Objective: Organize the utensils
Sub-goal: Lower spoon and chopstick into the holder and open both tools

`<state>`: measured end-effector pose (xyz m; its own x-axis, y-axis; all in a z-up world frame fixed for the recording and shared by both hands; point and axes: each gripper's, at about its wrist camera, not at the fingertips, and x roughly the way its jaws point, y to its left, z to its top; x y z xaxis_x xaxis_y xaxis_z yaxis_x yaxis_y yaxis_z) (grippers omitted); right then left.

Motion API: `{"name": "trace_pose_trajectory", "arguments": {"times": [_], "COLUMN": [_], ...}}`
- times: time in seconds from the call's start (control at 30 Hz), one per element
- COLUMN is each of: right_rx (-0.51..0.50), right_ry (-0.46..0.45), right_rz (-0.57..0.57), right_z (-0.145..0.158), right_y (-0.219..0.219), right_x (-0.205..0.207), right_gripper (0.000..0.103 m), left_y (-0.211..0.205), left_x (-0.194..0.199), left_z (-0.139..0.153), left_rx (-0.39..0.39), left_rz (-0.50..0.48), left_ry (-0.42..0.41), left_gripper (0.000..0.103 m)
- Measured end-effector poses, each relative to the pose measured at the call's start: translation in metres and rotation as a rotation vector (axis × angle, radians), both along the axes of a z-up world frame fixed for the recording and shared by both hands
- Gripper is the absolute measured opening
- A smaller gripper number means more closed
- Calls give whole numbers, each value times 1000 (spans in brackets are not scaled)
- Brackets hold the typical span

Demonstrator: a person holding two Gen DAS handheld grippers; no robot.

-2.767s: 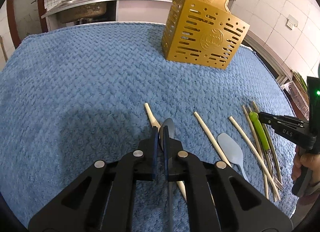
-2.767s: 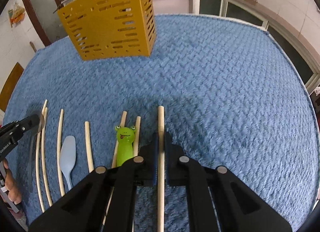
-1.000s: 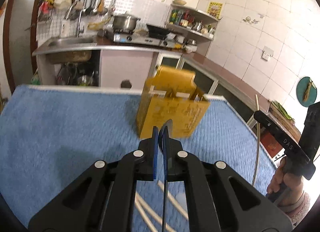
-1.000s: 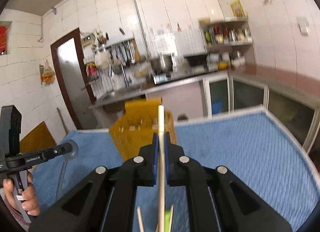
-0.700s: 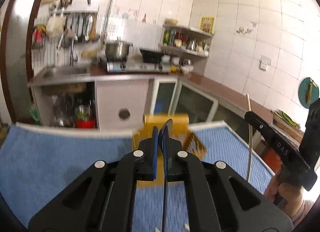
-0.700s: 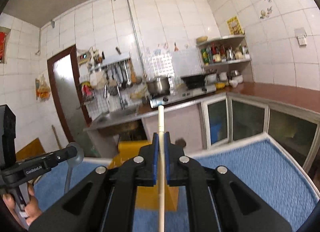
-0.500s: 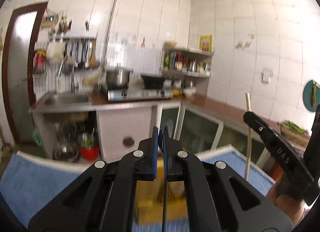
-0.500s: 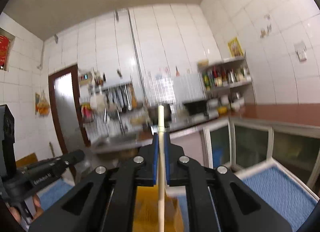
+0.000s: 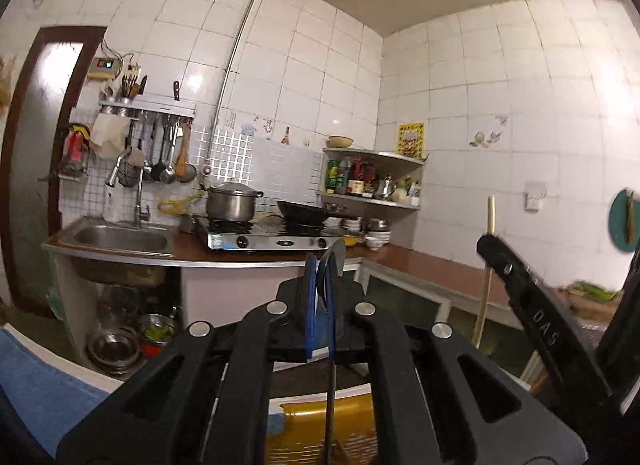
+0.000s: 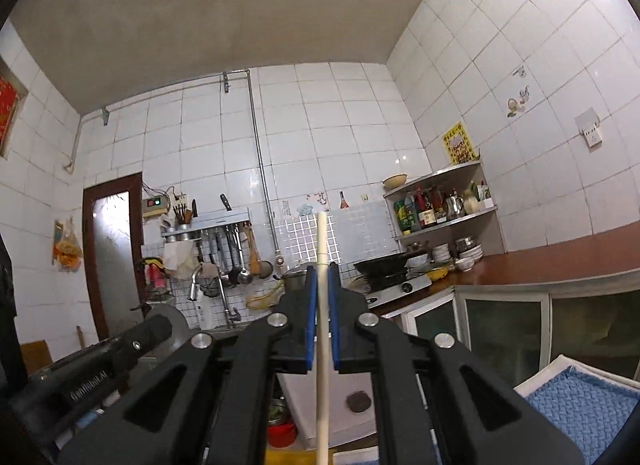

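My left gripper (image 9: 320, 285) is shut on a dark metal spoon (image 9: 334, 261). The spoon's bowl stands edge-on above the pads and its handle runs down between the fingers. My right gripper (image 10: 321, 297) is shut on a pale wooden chopstick (image 10: 322, 241) that stands upright. Both are raised and point toward the kitchen wall. The golden slotted utensil holder (image 9: 316, 435) shows only at the bottom edge, below the left gripper; a sliver of the holder (image 10: 298, 457) lies under the right one. In the left wrist view the right gripper (image 9: 486, 243) and its chopstick (image 9: 490, 217) are at the right.
The blue cloth (image 9: 36, 381) on the table shows at the lower left, and the same cloth (image 10: 580, 405) at the lower right. Behind are a sink (image 9: 120, 239), a stove with a pot (image 9: 232, 205) and a corner shelf (image 10: 440, 213). The left gripper (image 10: 160, 325) reaches in from the left.
Both grippers have risen and tipped upward with spoon and chopstick still held. The holder has slid down to the bottom edge of both views, and most of the table has dropped out of sight.
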<state>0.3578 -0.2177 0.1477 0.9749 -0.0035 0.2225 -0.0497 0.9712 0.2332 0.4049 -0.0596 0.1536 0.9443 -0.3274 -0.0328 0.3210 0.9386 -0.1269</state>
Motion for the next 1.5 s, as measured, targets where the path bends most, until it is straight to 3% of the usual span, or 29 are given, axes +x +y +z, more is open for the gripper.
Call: {"name": "trace_pose_trajectory", "arguments": {"times": [0.57, 1.07, 1.13, 1.2, 1.4, 1.47, 1.5], "right_rx": [-89, -117, -117, -113, -117, -104, -100], "right_ry": [77, 243, 278, 318, 424, 445, 451], "right_rz": [-1, 39, 45, 61, 94, 105, 108], "right_z": [-22, -67, -70, -72, -77, -74, -73], "right_y": [9, 1, -1, -2, -5, -9, -10], "right_x": [14, 8, 8, 9, 4, -4, -7], "right_gripper": [6, 6, 6, 6, 7, 20, 44], "left_y": [6, 11, 13, 16, 25, 31, 34], "left_x": [16, 0, -3, -7, -28, -38, -44], "left_z": [-58, -85, -87, -88, -86, -84, -83], "left_rx": [33, 119, 122, 119, 141, 153, 158], "left_rz": [32, 46, 42, 51, 58, 78, 90], "left_ry": [97, 229, 261, 281, 333, 349, 359], "left_gripper": [3, 4, 13, 33, 58, 68, 72]}}
